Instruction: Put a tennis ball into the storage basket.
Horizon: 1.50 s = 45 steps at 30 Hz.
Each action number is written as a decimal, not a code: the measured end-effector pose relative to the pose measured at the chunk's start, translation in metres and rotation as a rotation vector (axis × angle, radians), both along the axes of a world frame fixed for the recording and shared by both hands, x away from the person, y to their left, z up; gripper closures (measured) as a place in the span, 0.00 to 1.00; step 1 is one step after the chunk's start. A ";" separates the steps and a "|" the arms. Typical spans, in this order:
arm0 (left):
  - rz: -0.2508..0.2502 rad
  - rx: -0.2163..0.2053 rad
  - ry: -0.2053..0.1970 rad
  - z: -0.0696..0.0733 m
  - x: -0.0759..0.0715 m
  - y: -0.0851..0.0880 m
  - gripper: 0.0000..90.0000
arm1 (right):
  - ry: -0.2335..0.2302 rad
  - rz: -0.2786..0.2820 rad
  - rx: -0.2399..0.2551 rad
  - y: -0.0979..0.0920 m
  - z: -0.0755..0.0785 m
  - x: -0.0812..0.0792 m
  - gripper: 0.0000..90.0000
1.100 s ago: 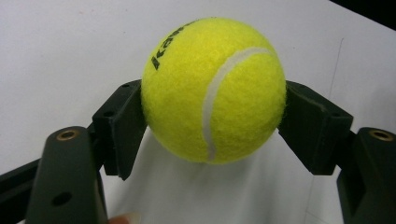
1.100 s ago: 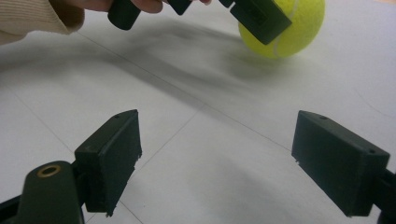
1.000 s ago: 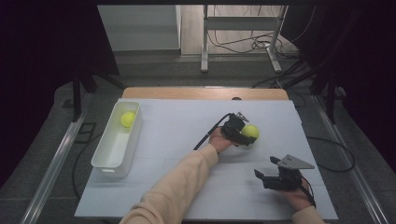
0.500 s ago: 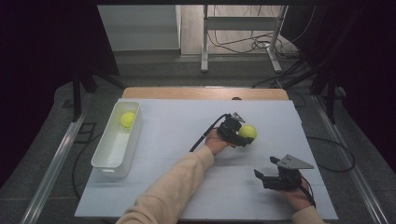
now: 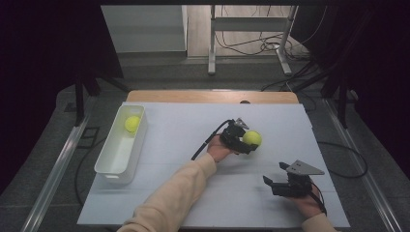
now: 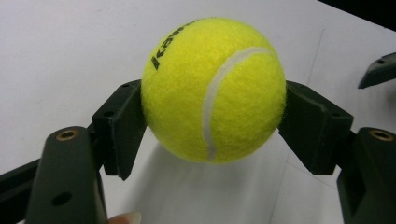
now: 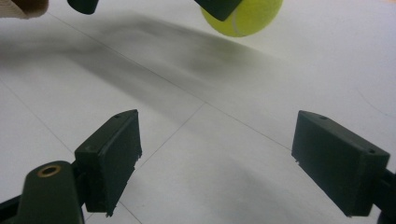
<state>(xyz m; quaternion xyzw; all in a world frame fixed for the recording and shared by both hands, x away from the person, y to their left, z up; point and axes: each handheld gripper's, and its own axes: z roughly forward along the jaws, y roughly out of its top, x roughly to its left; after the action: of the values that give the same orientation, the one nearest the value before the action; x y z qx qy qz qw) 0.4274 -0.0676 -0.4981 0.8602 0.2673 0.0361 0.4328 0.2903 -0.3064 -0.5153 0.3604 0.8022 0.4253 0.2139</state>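
A yellow tennis ball [image 6: 214,88] sits clamped between the two black jaws of my left gripper [image 5: 249,141], lifted off the white table; its shadow falls on the surface below. In the high view this ball [image 5: 252,138] is right of the table's middle. My right gripper [image 5: 275,177] rests near the front right, jaws wide apart with nothing between them [image 7: 217,161]. From the right gripper view the held ball [image 7: 245,16] hangs at the top edge. A second tennis ball [image 5: 132,123] lies in the white bin [image 5: 109,166] at the left.
The white table sheet [image 5: 174,130] spreads between the bin and my grippers. A wooden strip [image 5: 208,96] borders the far edge. Metal rails run along both sides, and cables lie on the floor beyond.
My left gripper has carried the ball a short way to the left and slightly up. The right gripper has stayed put.
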 end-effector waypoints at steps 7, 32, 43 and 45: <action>0.001 -0.018 -0.008 0.004 -0.007 0.006 0.31 | -0.001 0.000 -0.004 0.000 0.000 0.000 0.18; 0.017 -0.042 -0.013 0.012 -0.025 0.029 0.31 | -0.003 -0.002 -0.006 0.000 0.000 -0.001 0.18; 0.033 -0.043 -0.014 0.012 -0.032 0.043 0.31 | -0.004 -0.003 -0.010 0.001 0.000 -0.001 0.18; 0.037 -0.044 -0.016 0.013 -0.034 0.047 0.31 | -0.004 -0.003 -0.011 0.001 0.000 -0.001 0.18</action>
<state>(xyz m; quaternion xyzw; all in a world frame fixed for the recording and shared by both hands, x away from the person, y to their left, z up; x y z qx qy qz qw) 0.3938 -0.0210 -0.4852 0.8450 0.2803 0.0450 0.4532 0.2897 -0.3059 -0.5150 0.3597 0.8035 0.4211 0.2182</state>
